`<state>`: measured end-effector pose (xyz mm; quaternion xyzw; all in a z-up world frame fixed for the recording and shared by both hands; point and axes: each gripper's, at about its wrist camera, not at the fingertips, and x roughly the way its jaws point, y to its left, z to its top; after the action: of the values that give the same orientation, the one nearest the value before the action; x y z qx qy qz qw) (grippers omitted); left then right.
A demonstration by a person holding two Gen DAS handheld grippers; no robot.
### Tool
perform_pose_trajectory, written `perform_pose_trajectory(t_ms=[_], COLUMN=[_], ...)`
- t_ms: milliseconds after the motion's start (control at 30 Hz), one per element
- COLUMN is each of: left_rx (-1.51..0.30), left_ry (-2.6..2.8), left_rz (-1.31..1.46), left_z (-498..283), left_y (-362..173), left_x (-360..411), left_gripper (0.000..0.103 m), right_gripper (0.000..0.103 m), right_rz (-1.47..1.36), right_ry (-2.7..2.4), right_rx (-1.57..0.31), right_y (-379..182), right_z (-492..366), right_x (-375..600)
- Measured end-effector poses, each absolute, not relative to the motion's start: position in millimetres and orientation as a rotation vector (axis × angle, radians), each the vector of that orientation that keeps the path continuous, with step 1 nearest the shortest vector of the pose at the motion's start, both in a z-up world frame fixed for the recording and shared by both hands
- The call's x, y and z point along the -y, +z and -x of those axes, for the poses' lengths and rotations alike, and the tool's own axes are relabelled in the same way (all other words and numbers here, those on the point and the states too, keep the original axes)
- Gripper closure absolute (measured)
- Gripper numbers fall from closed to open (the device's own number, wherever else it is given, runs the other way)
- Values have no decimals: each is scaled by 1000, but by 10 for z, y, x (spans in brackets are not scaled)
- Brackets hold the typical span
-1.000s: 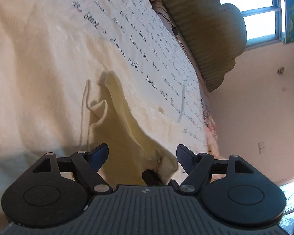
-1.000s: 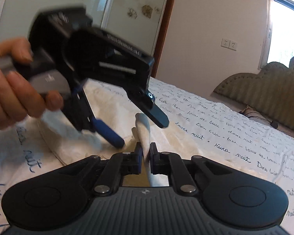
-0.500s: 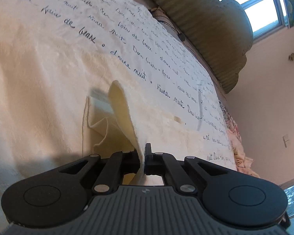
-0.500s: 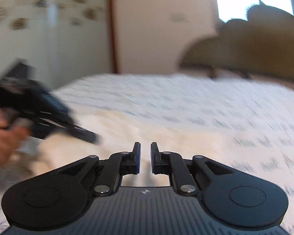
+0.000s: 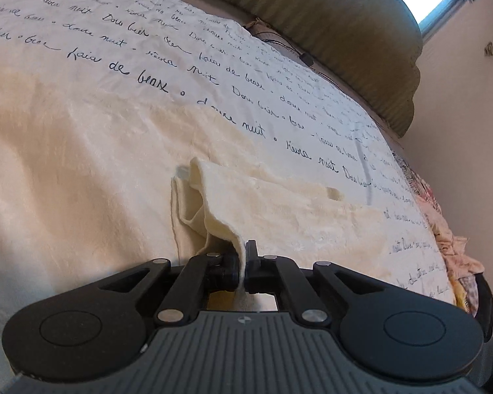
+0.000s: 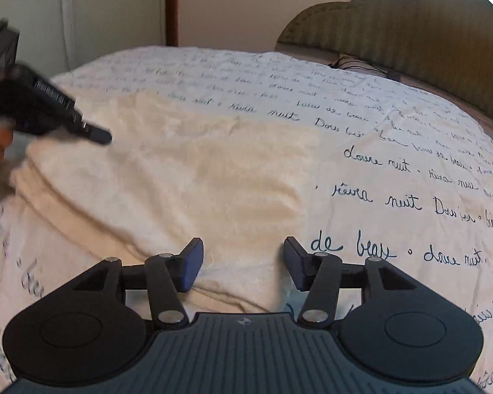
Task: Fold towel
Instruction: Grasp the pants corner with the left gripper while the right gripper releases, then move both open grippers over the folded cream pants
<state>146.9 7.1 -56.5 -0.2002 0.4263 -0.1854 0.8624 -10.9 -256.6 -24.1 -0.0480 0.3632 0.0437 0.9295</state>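
The cream towel [image 6: 187, 177] lies spread on the bed [image 6: 410, 177], filling the middle of the frame, not folded yet. The left gripper [image 5: 242, 264] pinches one corner tight. The right gripper [image 6: 243, 262] is opening over the near edge, holding nothing.

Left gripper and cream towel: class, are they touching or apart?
Touching. The left wrist view shows the left gripper with its jaws shut on a raised fold of the towel, the cloth pinched between the pads.
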Motion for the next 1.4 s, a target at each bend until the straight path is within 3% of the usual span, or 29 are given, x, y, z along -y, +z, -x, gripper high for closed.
perform_pose_trajectory(t_ms=[133, 200, 367, 533, 667, 733, 800, 867, 967, 1100, 1300, 1400], left_rx=[-894, -892, -862, -750, -720, -721, -739, -755, -718, -687, -652, -589], left_ry=[-393, -391, -352, -208, -247, -285, -298, -281, -256, -245, -218, -118], left_rz=[421, 414, 373, 250, 212, 147, 45, -28, -57, -126, -89, -98], left_z=[-1467, -1447, -1372, -1313, -1364, -1358, -1326, -1280, -1098, -956, -848, -796], left_y=[-588, -579, -461, -189, -38, -44, -144, -306, -337, -341, -274, -112], left_x=[-85, -95, -131, -221, -110, 69, 277, 405, 396, 355, 124, -121], left_gripper=[95, 84, 81, 81, 81, 74, 71, 71, 71, 55, 52, 40], right_gripper=[50, 50, 50, 50, 50, 49, 46, 37, 37, 34, 29, 29], right_rz=[99, 110, 44, 176, 183, 142, 81, 71, 126, 90, 154, 193], right_ry=[63, 62, 216, 299, 220, 165, 133, 143, 127, 170, 184, 211], right_rx=[-714, -656, -589, -588, -584, -584, -607, -679, -680, -612, -681, -627], right_y=[-137, -49, 37, -24, -4, 4, -23, -141, -245, -131, -260, -77], right_z=[311, 311, 127, -132, -366, -441, -483, -496, -312, -46, -91, -65], right_x=[2535, 2436, 2027, 1585, 1702, 1869, 2048, 2124, 2048, 1928, 1708, 1579])
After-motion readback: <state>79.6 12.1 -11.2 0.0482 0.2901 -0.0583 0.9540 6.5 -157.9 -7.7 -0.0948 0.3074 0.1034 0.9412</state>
